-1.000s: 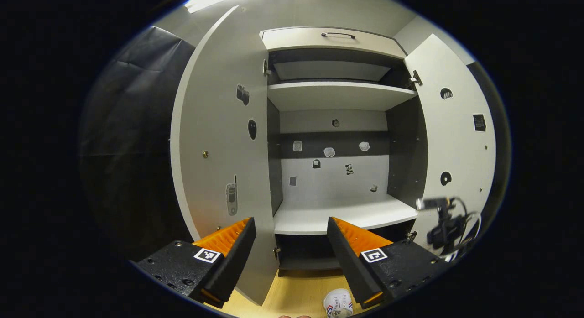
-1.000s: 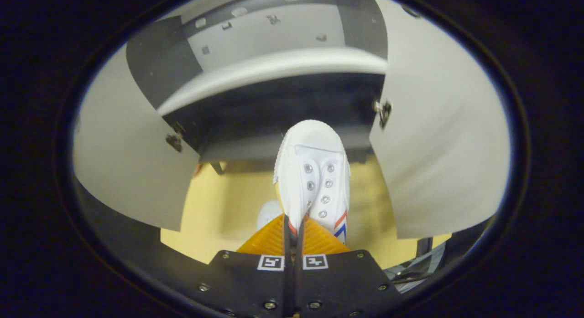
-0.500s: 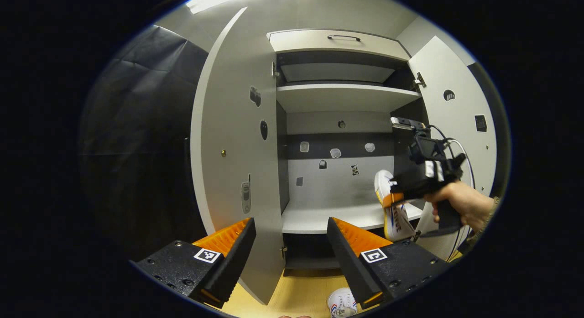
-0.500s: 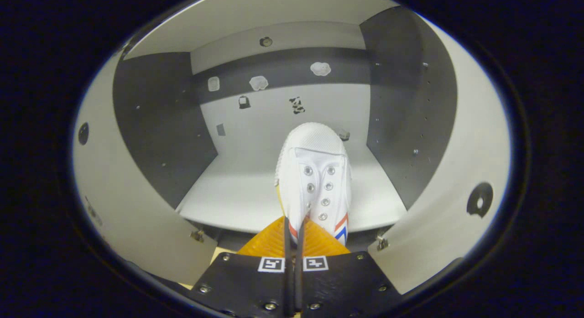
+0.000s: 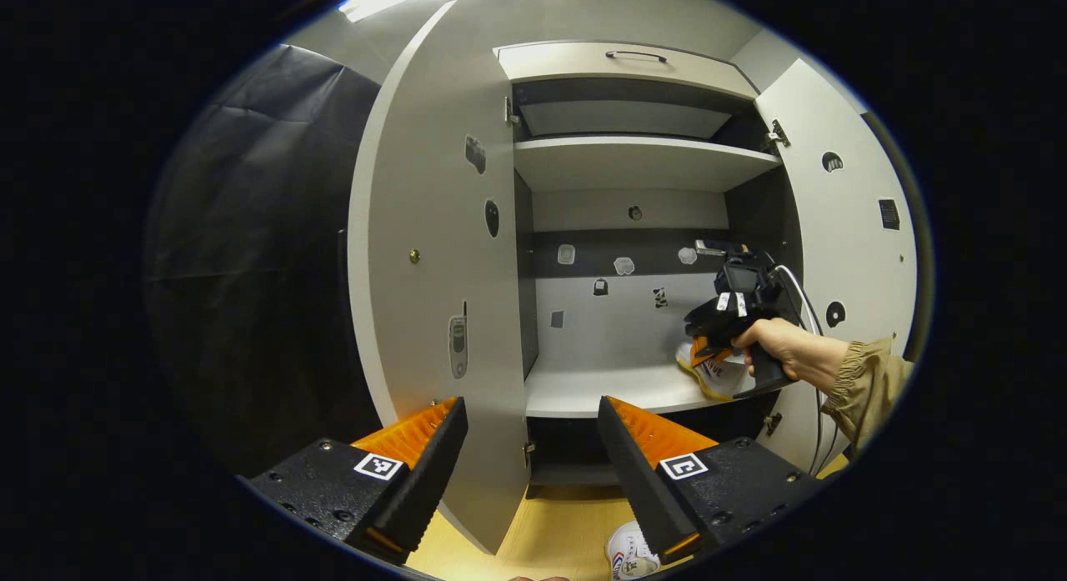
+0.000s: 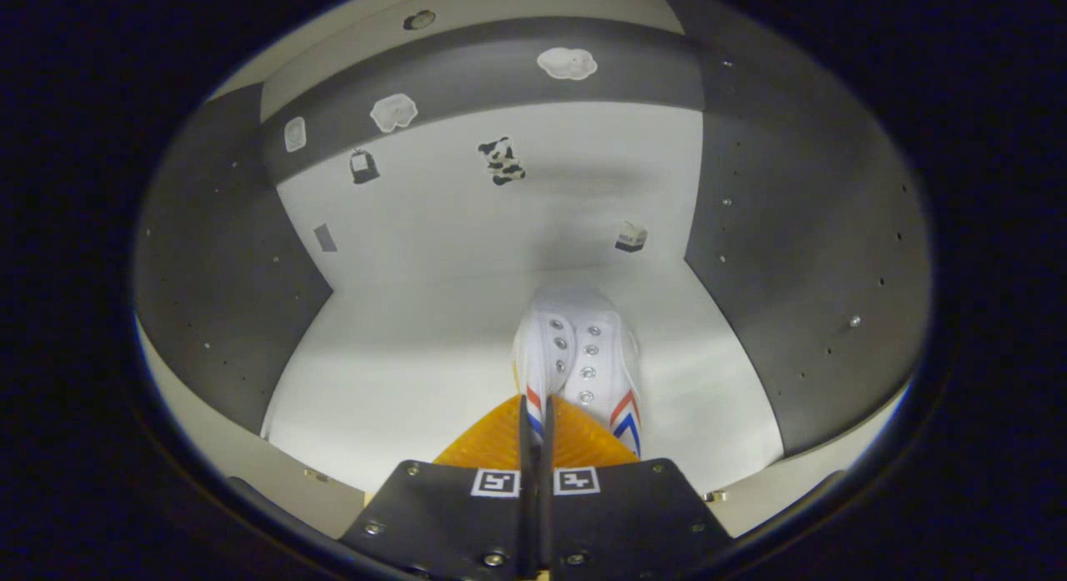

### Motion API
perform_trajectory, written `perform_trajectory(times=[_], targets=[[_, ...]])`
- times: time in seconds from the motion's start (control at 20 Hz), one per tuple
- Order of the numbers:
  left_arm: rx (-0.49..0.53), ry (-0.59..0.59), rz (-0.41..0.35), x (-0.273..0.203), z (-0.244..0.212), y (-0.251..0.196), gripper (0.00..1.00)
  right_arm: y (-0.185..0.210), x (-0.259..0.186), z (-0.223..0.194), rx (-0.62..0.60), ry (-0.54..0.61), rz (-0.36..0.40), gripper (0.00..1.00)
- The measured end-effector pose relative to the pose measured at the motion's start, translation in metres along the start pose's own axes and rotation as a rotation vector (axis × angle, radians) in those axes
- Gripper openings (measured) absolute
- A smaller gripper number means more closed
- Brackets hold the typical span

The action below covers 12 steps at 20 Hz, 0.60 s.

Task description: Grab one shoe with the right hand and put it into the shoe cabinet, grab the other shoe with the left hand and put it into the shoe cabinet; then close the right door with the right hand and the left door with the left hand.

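Cabinet [image 5: 633, 160]: tall, pale, both doors swung open; a drawer sits at the top and shelves lie below it.
Left door [image 5: 433, 256]: open, standing at the left of the opening, small stickers on its inner face.
Right door [image 5: 850, 222]: open at the far right, also stickered.
Shelf [image 5: 583, 389]: the white middle board; in the right gripper view [image 6: 400, 381] it spreads out under the held shoe, with dark side walls on either side.
Floor [image 5: 550, 531]: yellow wood in front of the cabinet.
Left gripper [image 5: 531, 448]: near the left door's edge, well short of the shelf; its fingers [image 5: 421, 460] stand wide apart with nothing between them.
Right gripper [image 5: 723, 331]: held by a hand [image 5: 788, 352], reaching into the right side of the shelf; in its own view [image 6: 534, 431] the fingers are clamped on the shoe's heel collar.
Held shoe [image 6: 579, 360]: white with red and blue stripes, toe pointing to the back wall, low over the shelf's right half; whether the sole touches the board is unclear.
Other shoe [image 5: 627, 552]: white, lying on the floor below the left gripper.
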<state>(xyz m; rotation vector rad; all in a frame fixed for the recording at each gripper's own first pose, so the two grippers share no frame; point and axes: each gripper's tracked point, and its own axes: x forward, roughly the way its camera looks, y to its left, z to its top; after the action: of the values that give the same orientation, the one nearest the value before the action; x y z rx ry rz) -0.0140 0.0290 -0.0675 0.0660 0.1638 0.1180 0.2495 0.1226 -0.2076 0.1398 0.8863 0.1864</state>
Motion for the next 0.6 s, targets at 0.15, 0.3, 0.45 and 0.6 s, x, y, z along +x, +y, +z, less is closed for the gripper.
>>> perform_trajectory(times=[0.15,0.3,0.45,0.6], targets=[[0.0,0.011,-0.02,0.003,-0.004,-0.006,0.96,0.003,0.001,-0.004,-0.019,0.004,-0.012,0.01],[-0.007,0.027,-0.046,0.003,-0.01,-0.014,0.96,0.002,-0.001,-0.004,-0.021,-0.003,-0.01,0.14],[-0.004,0.03,-0.07,0.004,-0.013,-0.021,0.96,0.006,-0.01,0.001,-0.017,-0.026,0.014,0.28],[0.001,0.054,-0.092,0.004,-0.024,-0.028,0.96,0.007,-0.035,0.014,-0.007,-0.092,0.025,0.53]])
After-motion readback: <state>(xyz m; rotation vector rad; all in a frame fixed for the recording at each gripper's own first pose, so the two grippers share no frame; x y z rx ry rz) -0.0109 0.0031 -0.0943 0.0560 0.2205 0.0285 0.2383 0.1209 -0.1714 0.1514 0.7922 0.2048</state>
